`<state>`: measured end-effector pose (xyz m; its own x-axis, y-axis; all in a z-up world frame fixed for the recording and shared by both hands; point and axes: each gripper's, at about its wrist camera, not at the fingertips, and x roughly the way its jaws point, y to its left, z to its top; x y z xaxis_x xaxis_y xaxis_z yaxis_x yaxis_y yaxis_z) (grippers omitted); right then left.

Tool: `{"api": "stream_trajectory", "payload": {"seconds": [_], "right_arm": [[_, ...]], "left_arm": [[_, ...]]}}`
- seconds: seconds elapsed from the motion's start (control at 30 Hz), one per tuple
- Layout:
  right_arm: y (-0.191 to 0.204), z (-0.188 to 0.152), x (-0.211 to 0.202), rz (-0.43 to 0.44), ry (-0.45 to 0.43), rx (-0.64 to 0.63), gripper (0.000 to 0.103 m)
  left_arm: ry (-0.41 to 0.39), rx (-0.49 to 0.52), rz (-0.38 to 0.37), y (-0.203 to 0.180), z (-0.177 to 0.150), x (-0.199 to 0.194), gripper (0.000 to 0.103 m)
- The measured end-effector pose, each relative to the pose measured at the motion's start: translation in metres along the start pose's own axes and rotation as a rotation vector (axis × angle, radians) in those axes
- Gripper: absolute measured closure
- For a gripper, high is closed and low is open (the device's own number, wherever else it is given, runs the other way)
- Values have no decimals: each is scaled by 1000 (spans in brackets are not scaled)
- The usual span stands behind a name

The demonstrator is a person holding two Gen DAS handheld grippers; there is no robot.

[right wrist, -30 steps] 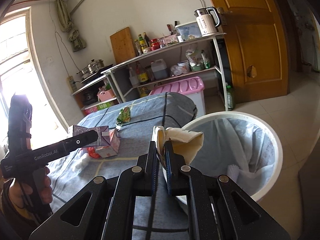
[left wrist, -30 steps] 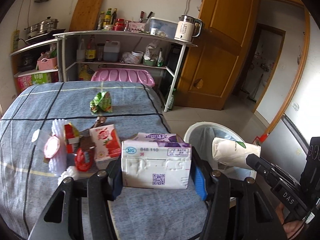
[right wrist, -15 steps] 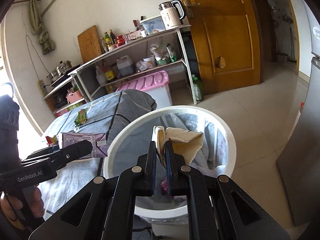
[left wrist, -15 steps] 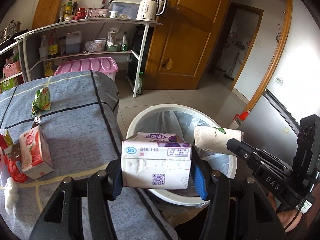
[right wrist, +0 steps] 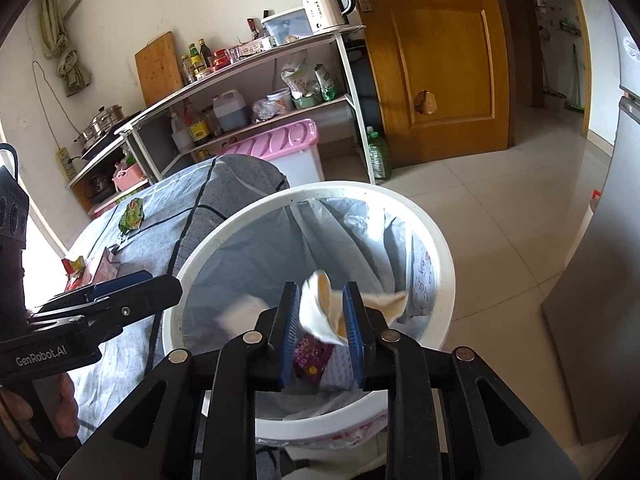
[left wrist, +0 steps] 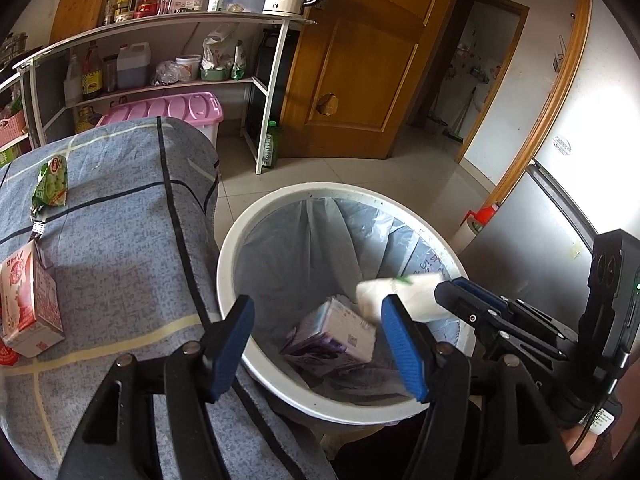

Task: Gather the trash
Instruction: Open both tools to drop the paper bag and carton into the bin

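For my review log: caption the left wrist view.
Open left tool above the white trash bin, purple carton inside, paper cup dropping.

paper cup (right wrist: pixel 320 312) motion-blurred, pink carton (left wrist: pixel 28 304) edge-cropped (left view)

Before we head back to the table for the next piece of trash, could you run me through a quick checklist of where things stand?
1. Left gripper empty and open: ok.
2. Purple carton inside the white bin: ok, it lies in the liner.
3. Right gripper open: ok, jaws apart.
4. Paper cup clear of the right gripper: cannot tell, it is blurred between the pads, apparently dropping.
5. Trash left on the table: not ok, the red carton and the green wrapper remain.
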<state>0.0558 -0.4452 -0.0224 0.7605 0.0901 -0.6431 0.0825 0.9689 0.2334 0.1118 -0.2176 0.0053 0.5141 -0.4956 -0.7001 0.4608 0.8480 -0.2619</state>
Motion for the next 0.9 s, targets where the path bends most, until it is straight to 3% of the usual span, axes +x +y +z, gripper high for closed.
{"api": "stream_trajectory", "payload": {"seconds": [0.1,0.3,0.43,0.9], "right_arm": [[1,-1,-3,3,-7,3,66],[8,0,-6,9,-16,9,66],[14,-1,-10,24,-24,14,66],[60,-5,-18,86,-40,-28,65]], "left_arm": [[-1,-9,9,4,0,-3,31],[-18,-12,25,10,-2,-16,31],[-52,11,87,12,-5,-31,31],[-110,-60,128,47,-21,-79,30]]}}
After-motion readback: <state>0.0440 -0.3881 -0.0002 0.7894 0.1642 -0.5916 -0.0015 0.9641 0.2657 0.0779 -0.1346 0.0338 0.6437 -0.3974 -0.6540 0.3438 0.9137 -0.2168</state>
